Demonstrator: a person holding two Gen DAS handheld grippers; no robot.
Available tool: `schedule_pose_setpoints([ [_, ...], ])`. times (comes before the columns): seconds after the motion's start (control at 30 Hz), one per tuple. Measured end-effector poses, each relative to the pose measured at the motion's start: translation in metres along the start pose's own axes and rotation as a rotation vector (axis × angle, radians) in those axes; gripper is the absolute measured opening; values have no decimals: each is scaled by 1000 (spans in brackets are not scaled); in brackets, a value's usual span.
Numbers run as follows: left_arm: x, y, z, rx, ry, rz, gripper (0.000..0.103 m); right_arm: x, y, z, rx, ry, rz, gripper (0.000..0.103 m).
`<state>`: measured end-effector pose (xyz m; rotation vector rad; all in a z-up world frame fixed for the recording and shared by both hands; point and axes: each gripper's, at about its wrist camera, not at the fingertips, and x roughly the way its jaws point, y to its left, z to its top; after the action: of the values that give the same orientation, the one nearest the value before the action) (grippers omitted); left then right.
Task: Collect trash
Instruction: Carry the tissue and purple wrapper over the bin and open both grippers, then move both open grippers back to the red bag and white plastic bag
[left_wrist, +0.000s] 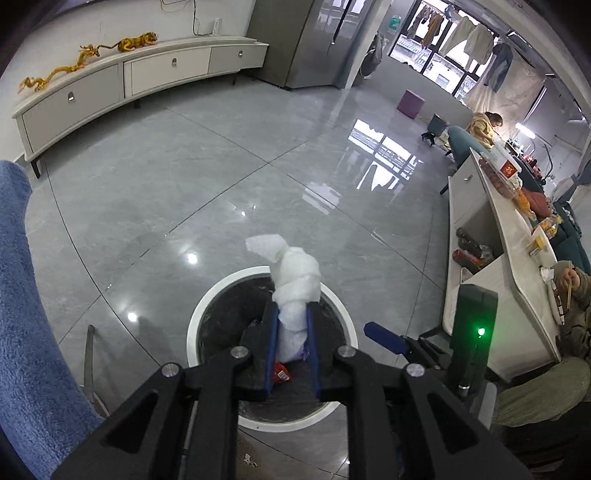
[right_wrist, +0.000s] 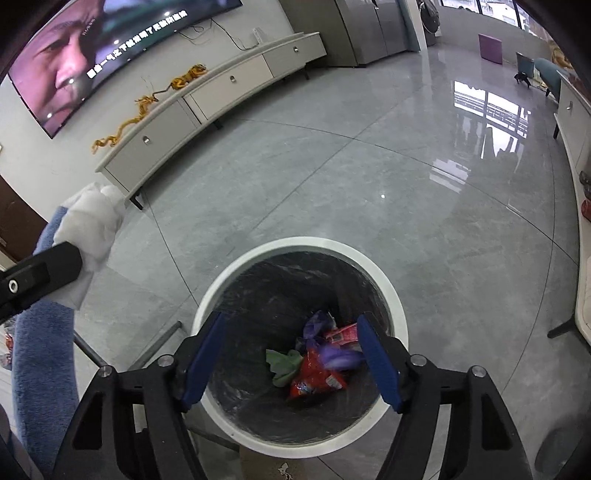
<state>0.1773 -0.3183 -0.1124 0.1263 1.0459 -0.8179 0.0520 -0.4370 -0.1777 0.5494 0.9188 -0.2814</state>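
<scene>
My left tongs (left_wrist: 291, 330) clamp a twisted white foam wad (left_wrist: 295, 280); my right tongs (right_wrist: 291, 363) gape above the round, black-lined bin (right_wrist: 397, 295).

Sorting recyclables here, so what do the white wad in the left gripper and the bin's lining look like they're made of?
The white wad looks like soft foam sheet or tissue: matte, twisted, crumpled, slightly translucent at its tip. The bin has a smooth white rim, likely plastic. Its lining looks like thin dark plastic film, wrinkled with a faint sheen.
</scene>
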Motion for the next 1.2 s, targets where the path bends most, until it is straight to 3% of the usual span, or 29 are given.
schedule_pose_setpoints([
  [0.1,-4,-1,0,-12,-22,11,61,-3,0,1,6,-2,-7,72],
  [0.4,-30,-8,-5,-25,-91,33,62,-37,0,6,12,-56,-28,72],
  [0.6,-73,-16,-18,11,-189,159,62,-66,15,5,-21,-105,-2,72],
  [0.8,-123,-12,-38,-7,-291,254,63,-101,44,4,-70,-159,42,72],
  [1.07,-187,9,-67,-49,-378,300,63,-143,99,-7,-172,-226,90,72],
  [1.2,-221,16,-83,-59,-447,360,63,-156,124,-15,-222,-247,111,72],
])
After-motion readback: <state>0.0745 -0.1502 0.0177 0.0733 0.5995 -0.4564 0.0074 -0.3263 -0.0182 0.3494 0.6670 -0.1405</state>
